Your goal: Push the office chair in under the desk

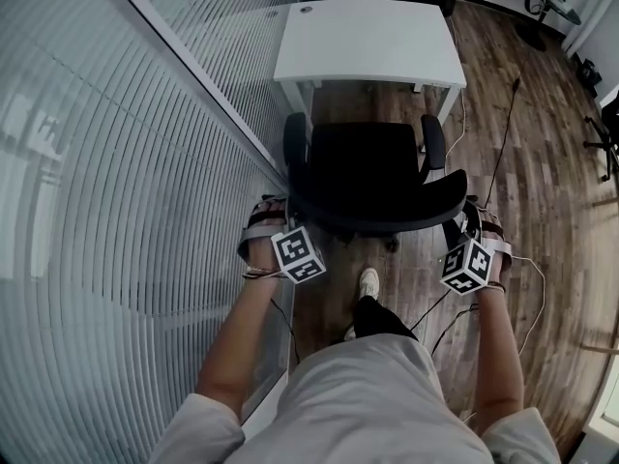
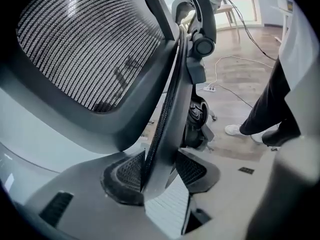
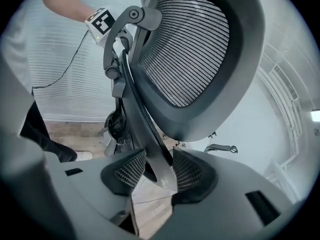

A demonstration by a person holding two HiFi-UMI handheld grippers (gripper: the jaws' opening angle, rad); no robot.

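Head view alone gives the layout. The black mesh-back office chair (image 1: 372,167) faces the white rectangular desk (image 1: 372,42), approx centred on its opening. Seat front is just short of the desk's near edge, not under it yet. Backrest top hides the pads there.

Gripper views fill that in. The left gripper (image 2: 160,171) has the backrest's side edge btwn its mesh pads, pinched. The right gripper (image 3: 152,171) clamps the opposite edge the same way. So one gripper per side, both at the chair's back.

Room: the glass wall w/ slatted blinds (image 1: 116,162) runs close along the chair's left armrest. The brown wood-plank floor (image 1: 542,162) is open on the right, w/ a thin dark cable (image 1: 505,129) lying across it.
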